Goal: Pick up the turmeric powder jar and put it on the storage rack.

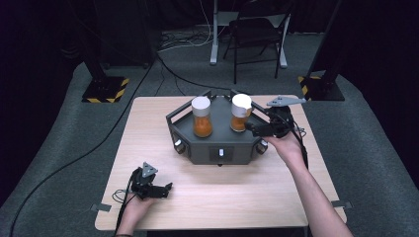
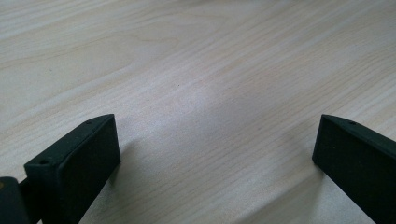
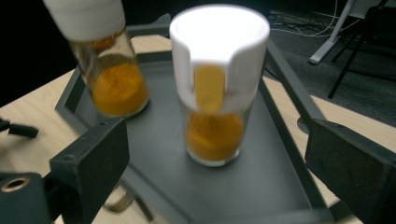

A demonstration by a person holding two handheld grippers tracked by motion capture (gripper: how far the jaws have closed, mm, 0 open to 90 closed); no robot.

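Nearest the person, the left gripper (image 1: 159, 189) rests on the bare table (image 1: 222, 197), jaws wide apart with nothing between them, well apart from the work. Farther in, the right gripper (image 1: 253, 130) sits at the right edge of the dark tray (image 1: 217, 143), its jaws spread and pointed at the right jar (image 3: 215, 88), which stands upright in the tray, white cap on, orange powder in its lower part; the pads do not touch it (there is a clear gap on both sides). Behind and to the side stands the left jar (image 3: 105, 56), also upright on the tray. Both jars look seated in place, so whatever remains seems to be a grasp or a retreat by the right gripper; I cannot tell which.
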